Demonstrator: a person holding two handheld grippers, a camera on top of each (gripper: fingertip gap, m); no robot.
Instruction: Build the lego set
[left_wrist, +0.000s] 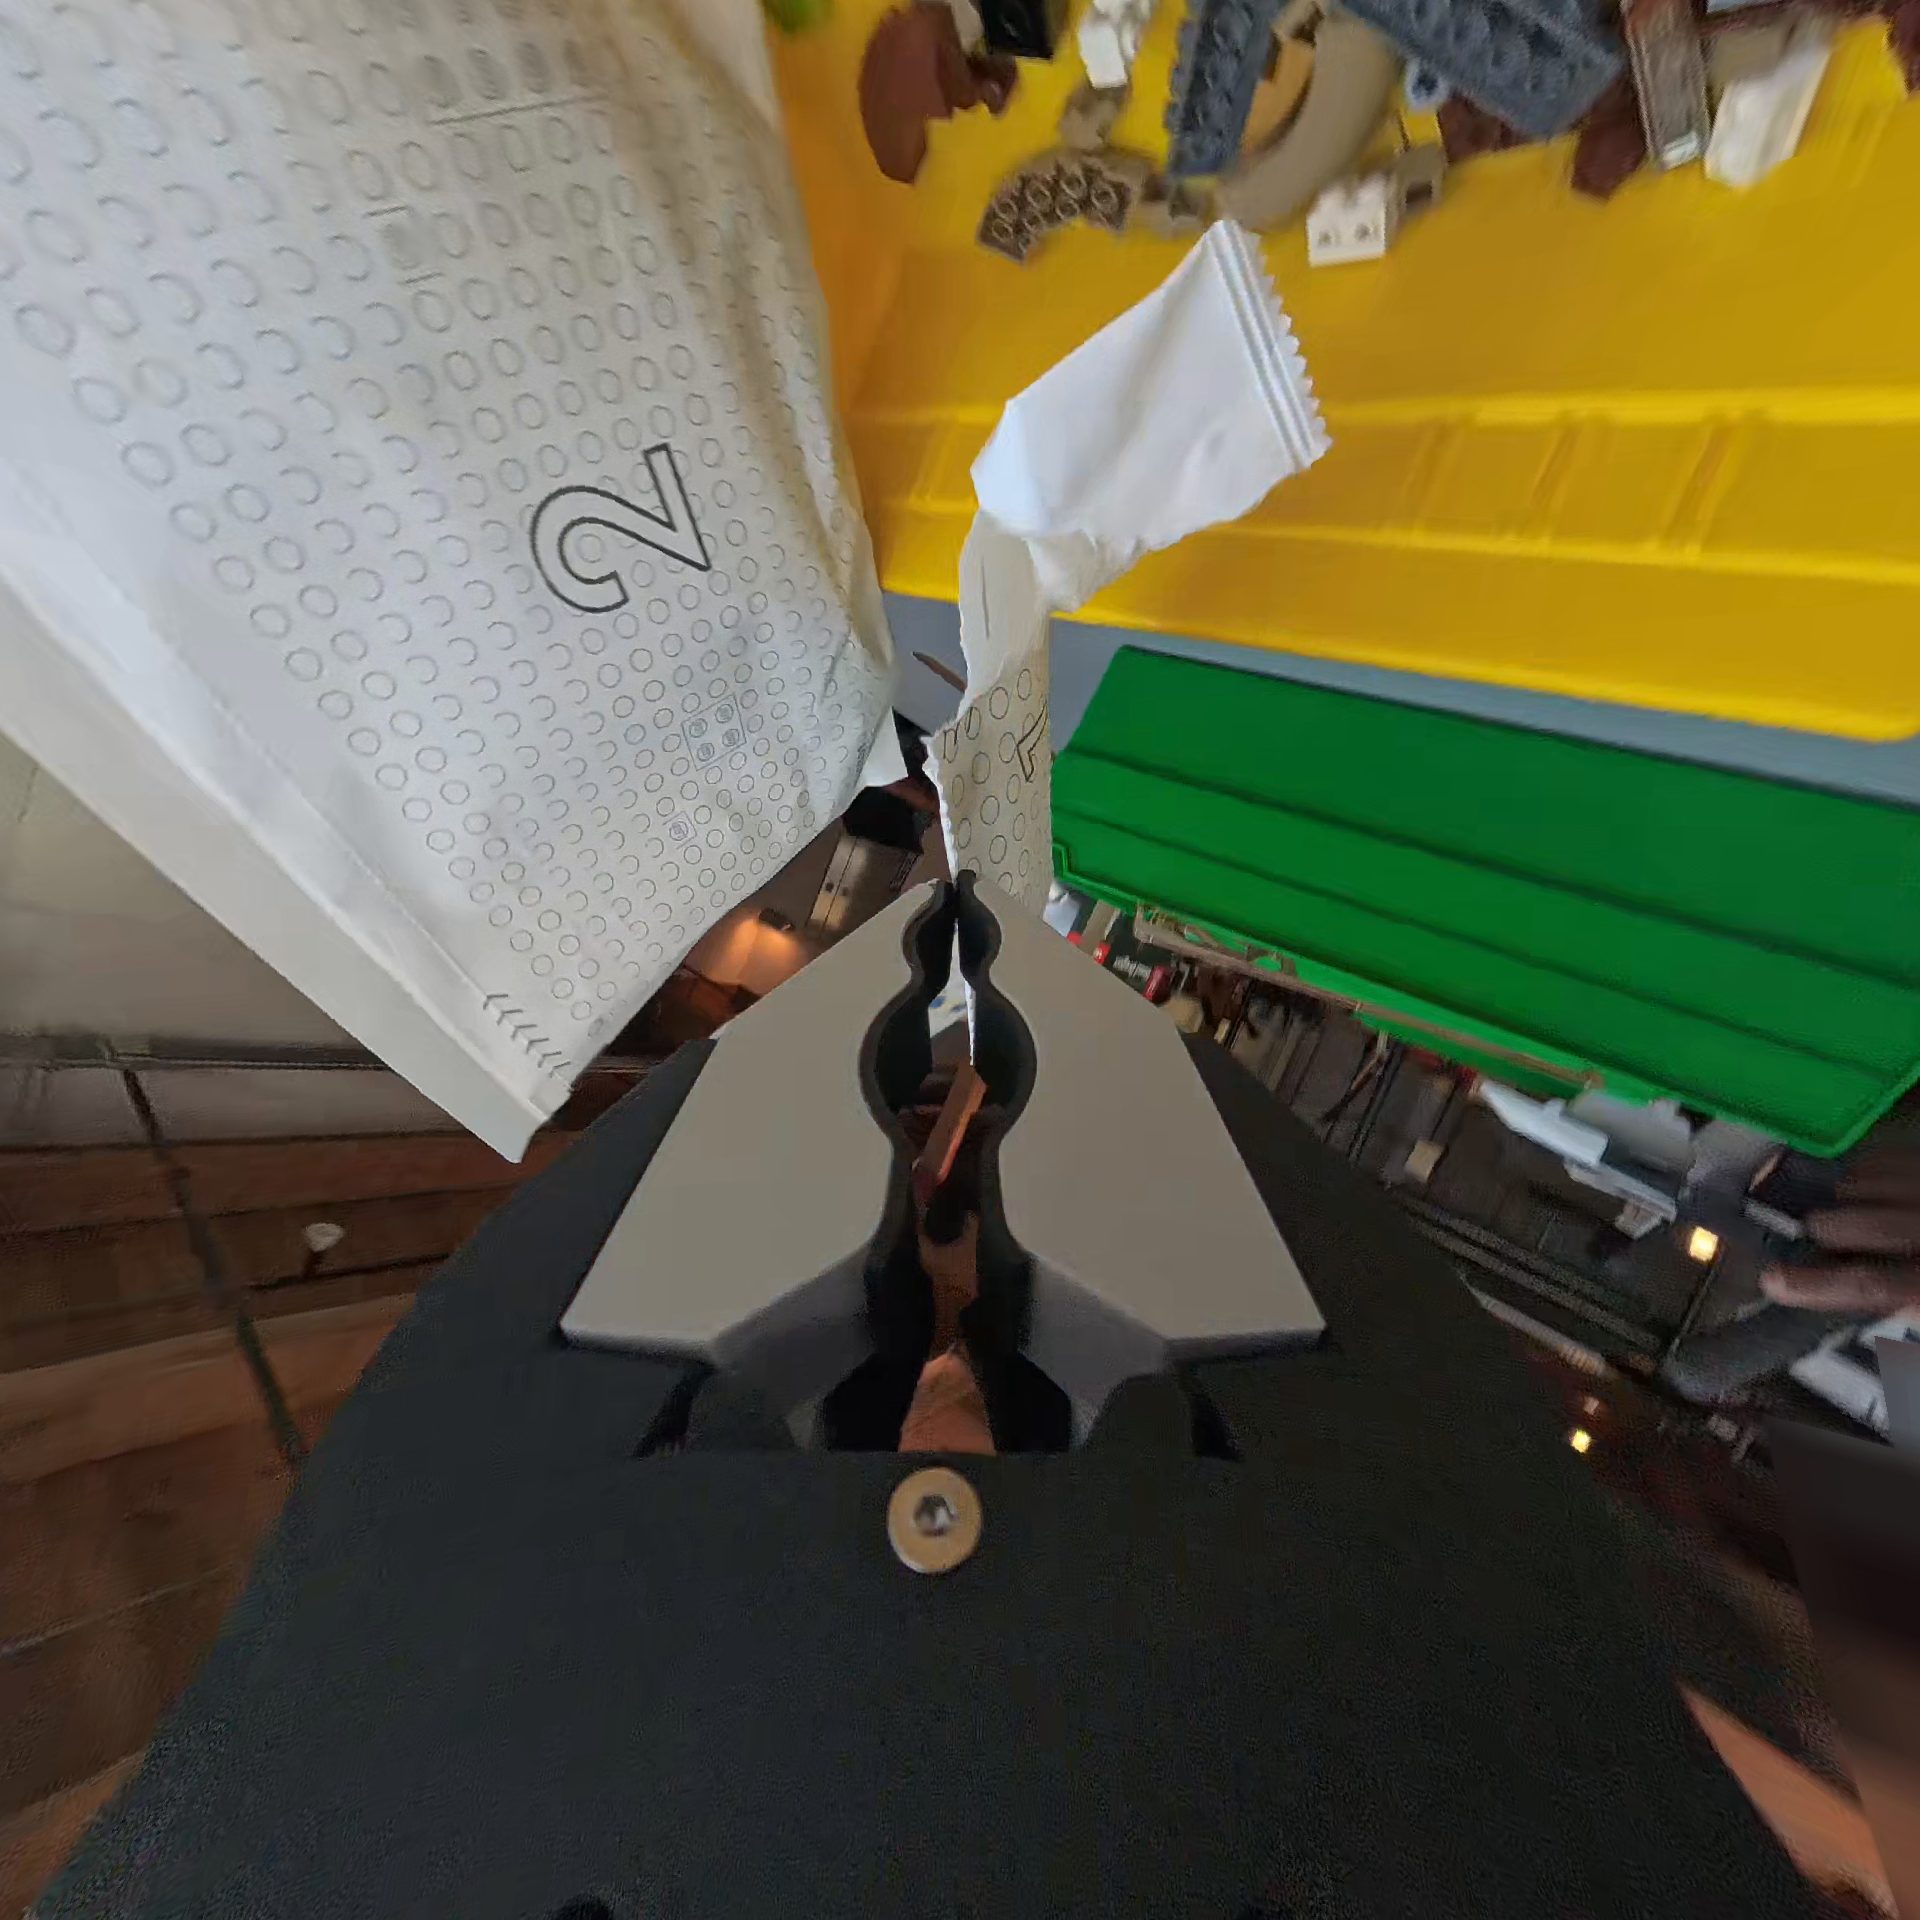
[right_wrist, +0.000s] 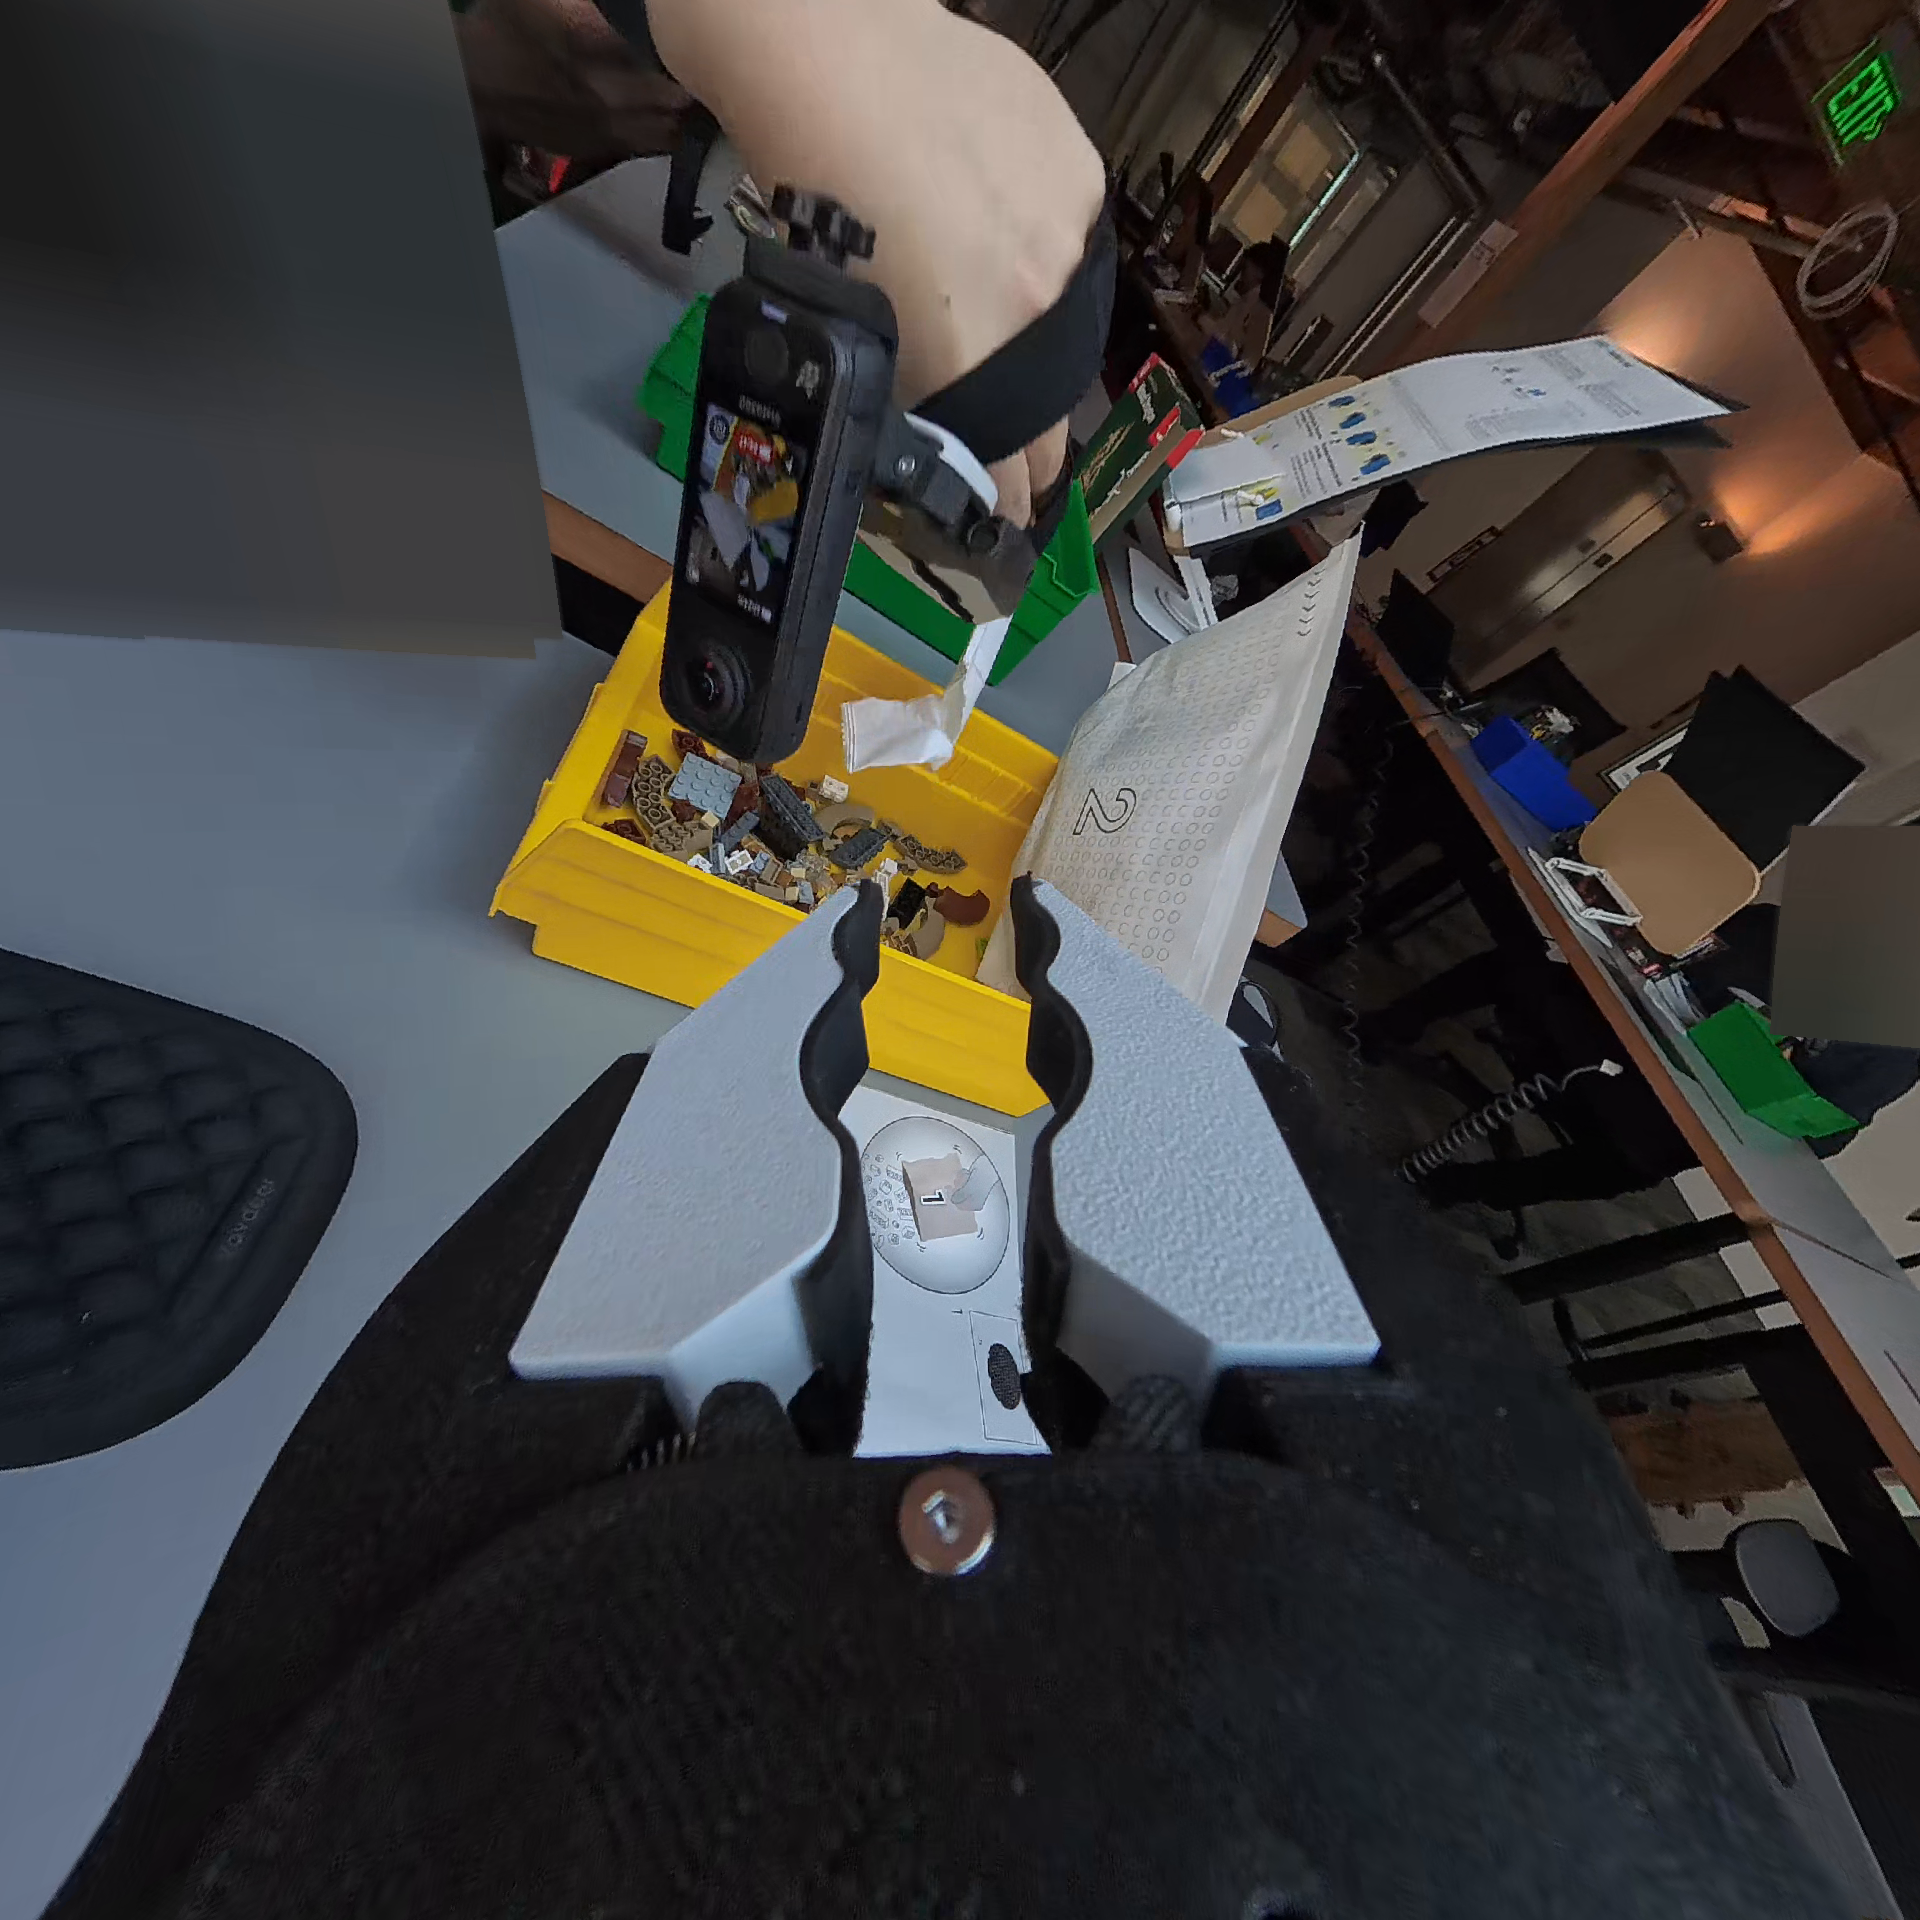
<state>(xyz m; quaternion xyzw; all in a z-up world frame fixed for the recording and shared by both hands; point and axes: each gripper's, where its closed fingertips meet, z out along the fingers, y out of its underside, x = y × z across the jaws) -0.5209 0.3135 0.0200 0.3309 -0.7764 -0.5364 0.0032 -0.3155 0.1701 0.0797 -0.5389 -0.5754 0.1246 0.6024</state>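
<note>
My left gripper (left_wrist: 956, 904) is squeezed tight on a torn paper bag (left_wrist: 1122, 436). The bag is white and empty, and it flops up toward the upper right of the left wrist view. Its far end has a zigzag edge.

In that same view, a big white bag (left_wrist: 416, 468) fills the upper left. It has little rings printed all over it. Behind the torn bag is the yellow bin (left_wrist: 1558, 468), and along the top edge I see the bricks (left_wrist: 1351, 114) lying in it (brown, grey, tan and white ones). A green bin (left_wrist: 1455, 883) sits just beside the yellow one, at the middle right.

My right gripper (right_wrist: 940, 904) is spread wide and holds nothing. It hangs over the grey table (right_wrist: 312, 831), close to the near wall of the yellow bin (right_wrist: 727, 935). Between its fingers (right_wrist: 717, 1174) I can see a white page (right_wrist: 935, 1247) with a round drawing, flat on the table.

In the right wrist view, the bricks (right_wrist: 769, 821) are piled in the middle of the yellow bin. Above the bin, my left hand (right_wrist: 914, 208) holds the other gripper with its black camera (right_wrist: 758, 520), and the torn bag (right_wrist: 914, 717) dangles from it. The big bag (right_wrist: 1174, 821) leans against the right side of the bin. A black pad (right_wrist: 135, 1195) lies on the table at the left edge. A paper sheet (right_wrist: 1455, 426) sticks out at the upper right.
</note>
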